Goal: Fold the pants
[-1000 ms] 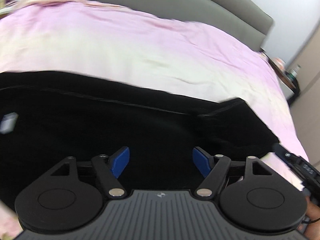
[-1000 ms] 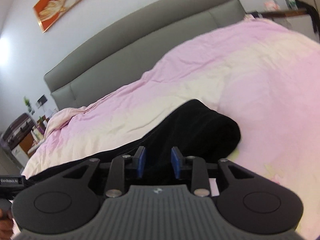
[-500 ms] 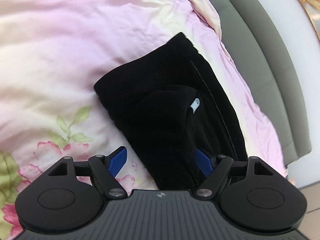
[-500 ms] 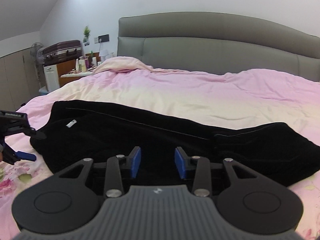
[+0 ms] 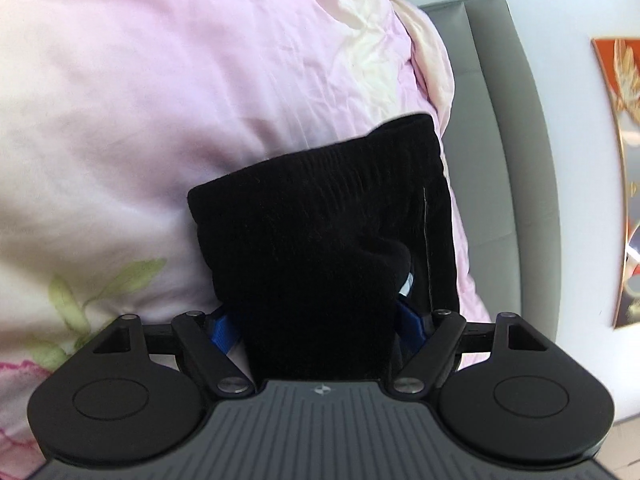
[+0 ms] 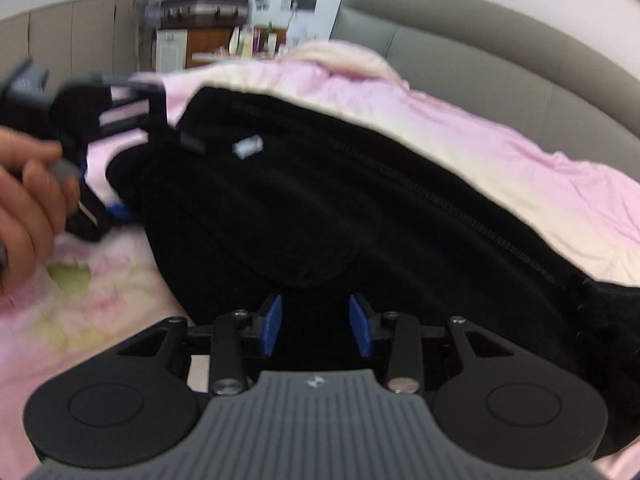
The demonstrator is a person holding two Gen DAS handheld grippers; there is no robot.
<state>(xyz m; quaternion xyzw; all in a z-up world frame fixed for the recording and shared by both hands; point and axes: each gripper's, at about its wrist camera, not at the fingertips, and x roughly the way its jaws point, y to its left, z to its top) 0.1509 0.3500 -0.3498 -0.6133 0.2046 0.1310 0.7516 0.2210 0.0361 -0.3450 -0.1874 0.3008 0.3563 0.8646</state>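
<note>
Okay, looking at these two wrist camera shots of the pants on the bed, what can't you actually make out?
- Left gripper, left wrist view: the black pants cover both blue pads, so contact is unclear.
- White label, right wrist view: too blurred to read.
- Pants' far end, right wrist view: cut off by the right edge.
- Hand, right wrist view: motion-blurred and cut by the left edge.

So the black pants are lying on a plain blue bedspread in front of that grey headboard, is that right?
Not quite. The black pants do lie in front of the grey headboard, but the bedspread is pink with a flower print, not plain blue. The left wrist view shows it best.
</note>
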